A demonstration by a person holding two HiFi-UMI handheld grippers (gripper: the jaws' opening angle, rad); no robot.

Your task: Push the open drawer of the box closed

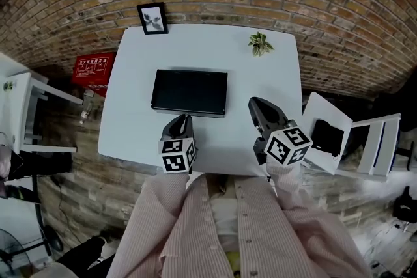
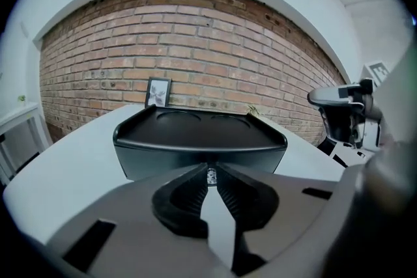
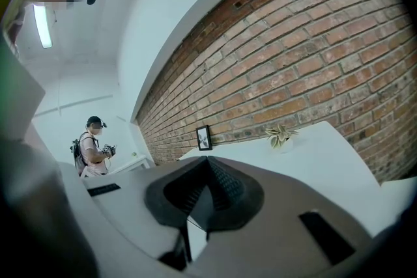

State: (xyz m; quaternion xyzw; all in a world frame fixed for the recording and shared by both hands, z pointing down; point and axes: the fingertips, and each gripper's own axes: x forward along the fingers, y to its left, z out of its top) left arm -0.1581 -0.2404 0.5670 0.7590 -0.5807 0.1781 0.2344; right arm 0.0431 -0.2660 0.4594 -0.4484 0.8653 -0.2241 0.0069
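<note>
A black box (image 1: 189, 91) lies in the middle of the white table (image 1: 195, 42); its front face (image 2: 195, 156) looks flush, with no drawer standing out. My left gripper (image 1: 184, 119) is at the middle of that front face. In the left gripper view its tips (image 2: 210, 174) are nearly together on either side of a small metal knob (image 2: 210, 176) that fills the slit. My right gripper (image 1: 255, 104) hovers to the right of the box, apart from it, jaws (image 3: 208, 161) shut on nothing. It also shows in the left gripper view as the right gripper (image 2: 339, 114).
A framed picture (image 1: 152, 17) and a small plant (image 1: 260, 42) stand at the table's far edge by the brick wall. A red crate (image 1: 93, 71) sits on the floor at the left, white chairs (image 1: 339, 140) at the right. A person (image 3: 91, 146) stands far off.
</note>
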